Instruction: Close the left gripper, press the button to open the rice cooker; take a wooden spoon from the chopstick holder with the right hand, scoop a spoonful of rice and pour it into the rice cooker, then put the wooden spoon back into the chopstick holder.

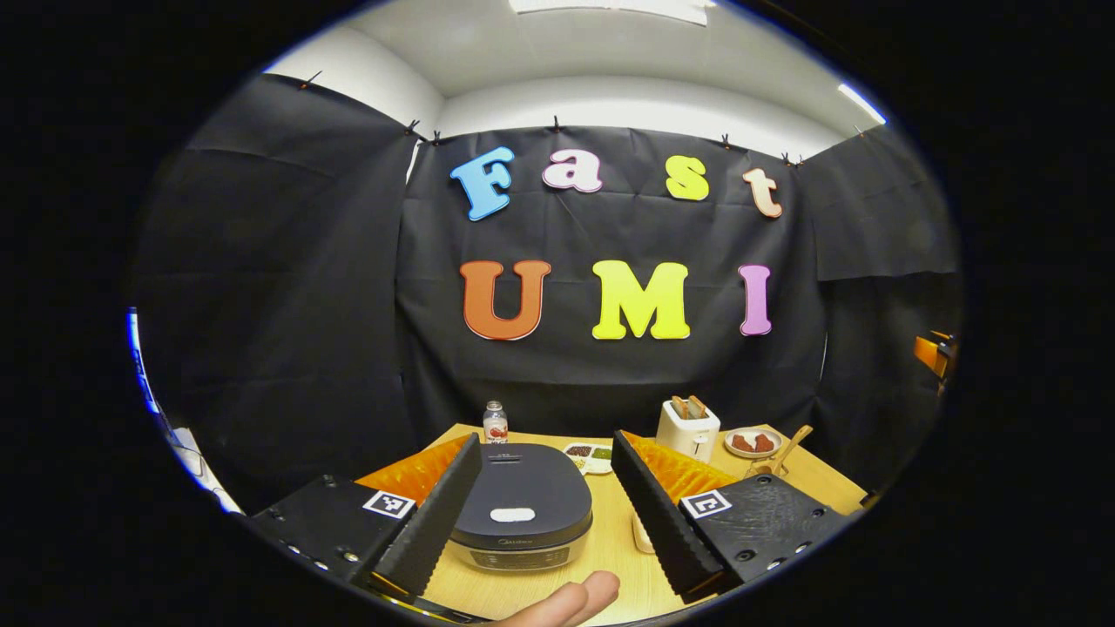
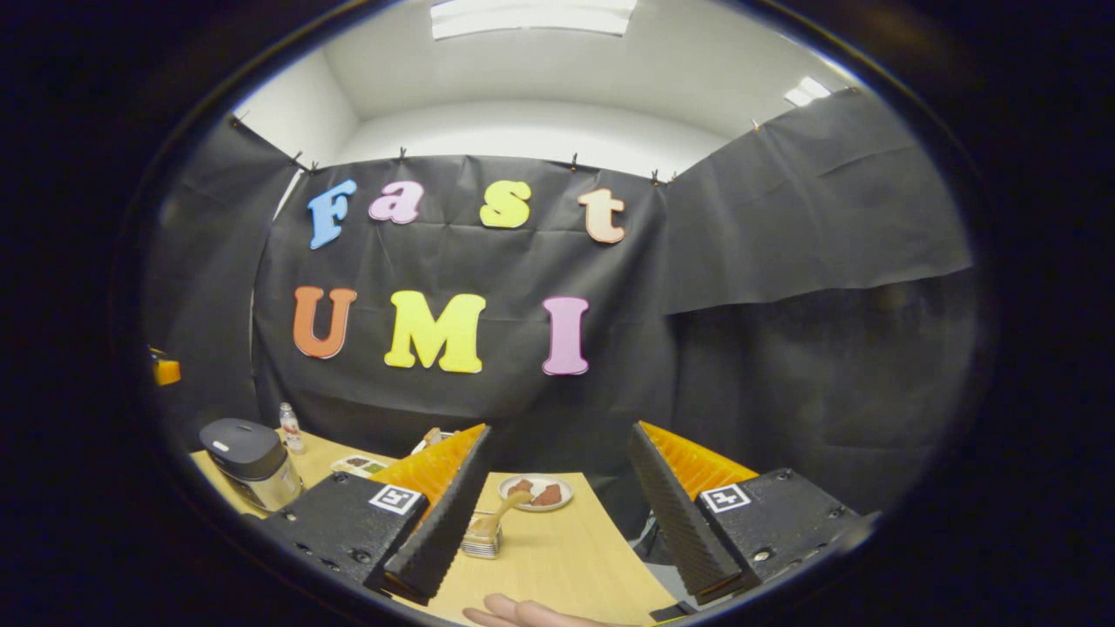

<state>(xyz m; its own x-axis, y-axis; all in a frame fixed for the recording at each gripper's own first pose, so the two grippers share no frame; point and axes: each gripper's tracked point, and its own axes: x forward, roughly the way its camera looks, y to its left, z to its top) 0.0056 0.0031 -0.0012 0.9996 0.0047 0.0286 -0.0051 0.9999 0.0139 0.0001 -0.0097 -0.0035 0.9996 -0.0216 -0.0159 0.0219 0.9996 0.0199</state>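
In the left gripper view a dark grey rice cooker (image 1: 521,514) with its lid down sits on the wooden table (image 1: 610,557), framed between the wide-apart fingers of my left gripper (image 1: 547,514), which is open. A wooden spoon (image 1: 788,448) stands in the chopstick holder (image 1: 766,468) at the right. In the right gripper view my right gripper (image 2: 557,522) is open above the table's edge; the chopstick holder (image 2: 482,535) with the wooden spoon (image 2: 510,505) sits just inside its left finger. The rice cooker (image 2: 248,457) stands far left.
A white toaster (image 1: 687,428) with bread, a plate of brown food (image 1: 753,442), a sectioned dish (image 1: 591,455) and a small bottle (image 1: 495,422) line the back of the table. A person's fingers (image 1: 571,601) show at the bottom. The same plate (image 2: 536,492) lies beyond the holder.
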